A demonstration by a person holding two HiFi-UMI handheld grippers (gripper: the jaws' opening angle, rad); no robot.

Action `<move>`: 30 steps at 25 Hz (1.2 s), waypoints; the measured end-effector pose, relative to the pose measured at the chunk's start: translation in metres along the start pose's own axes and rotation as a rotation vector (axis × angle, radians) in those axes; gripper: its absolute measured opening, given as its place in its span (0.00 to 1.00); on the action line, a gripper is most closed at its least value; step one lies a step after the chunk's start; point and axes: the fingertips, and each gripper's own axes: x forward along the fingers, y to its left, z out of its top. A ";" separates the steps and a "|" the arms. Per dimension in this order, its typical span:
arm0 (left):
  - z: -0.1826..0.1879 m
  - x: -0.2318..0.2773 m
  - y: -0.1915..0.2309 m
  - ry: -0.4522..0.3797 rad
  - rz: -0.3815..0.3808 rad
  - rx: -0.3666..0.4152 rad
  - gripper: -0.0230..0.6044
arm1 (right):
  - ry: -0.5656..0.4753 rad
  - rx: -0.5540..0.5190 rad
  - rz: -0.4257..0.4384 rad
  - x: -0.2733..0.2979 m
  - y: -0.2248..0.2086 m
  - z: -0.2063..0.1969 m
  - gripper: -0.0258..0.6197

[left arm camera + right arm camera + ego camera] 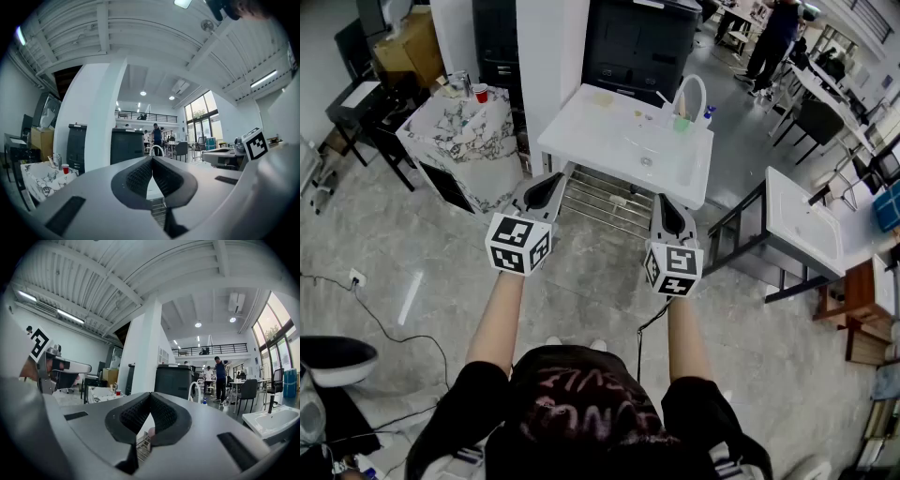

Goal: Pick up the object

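Note:
A white sink table (609, 141) stands ahead of me with a curved faucet (689, 94), a green cup (681, 123), a small blue-capped bottle (710, 112) and a few small items (642, 116) on its top. My left gripper (555, 180) hovers in the air just short of the table's near left corner, jaws shut with nothing between them. My right gripper (664, 200) hangs beside it near the front right edge, also shut and empty. In the left gripper view the pads meet at the left gripper (152, 159); in the right gripper view they meet at the right gripper (150, 393).
A metal rack (609, 202) sits under the sink table. A marble-patterned table (455, 141) with a red cup (480, 92) stands to the left, a second white basin (806, 220) on a black frame to the right. A white pillar (548, 47) and black cabinet (642, 42) lie behind.

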 end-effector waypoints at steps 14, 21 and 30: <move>-0.005 -0.001 0.001 0.001 0.000 -0.012 0.06 | -0.002 0.017 -0.007 0.000 0.002 -0.005 0.06; -0.011 -0.006 0.008 0.010 -0.002 -0.014 0.06 | 0.010 0.015 0.011 0.004 0.016 -0.010 0.06; -0.028 -0.024 0.035 0.019 -0.004 -0.046 0.06 | 0.000 0.026 -0.002 0.005 0.043 -0.015 0.06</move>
